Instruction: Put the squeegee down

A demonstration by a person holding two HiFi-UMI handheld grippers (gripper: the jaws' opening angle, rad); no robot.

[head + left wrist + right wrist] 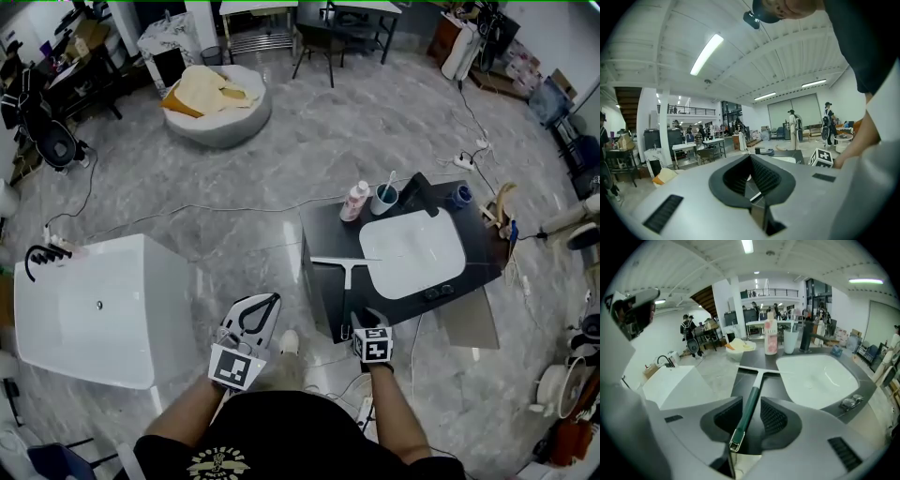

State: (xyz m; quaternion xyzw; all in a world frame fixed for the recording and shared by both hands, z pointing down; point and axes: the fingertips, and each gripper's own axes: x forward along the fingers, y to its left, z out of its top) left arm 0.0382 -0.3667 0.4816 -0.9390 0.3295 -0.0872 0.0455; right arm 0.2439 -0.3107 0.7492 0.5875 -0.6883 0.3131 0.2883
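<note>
a green-handled squeegee (pixel 754 387) lies flat on a dark countertop (pixel 323 234). its blade is just beside the left edge of a white sink basin (pixel 412 248) set into that counter, and its handle points back toward the person.

the right gripper (pixel 751 401) is released. its two jaws stand apart on either side of the handle's near end, with a gap showing on each side, so the pads do not press on the handle. in the head view this gripper (pixel 361 321) tilts downward at the counter's near edge.

at the back of the counter stand a pale bottle (pixel 354 201), a cup (pixel 385 198) and a black faucet (pixel 419 192).

the left gripper (pixel 269 302) is held out over the grey marble floor, away from the counter. its jaws are clenched together at the tips with nothing between them.

a white bathtub (pixel 94 309) stands on the floor to the left.
</note>
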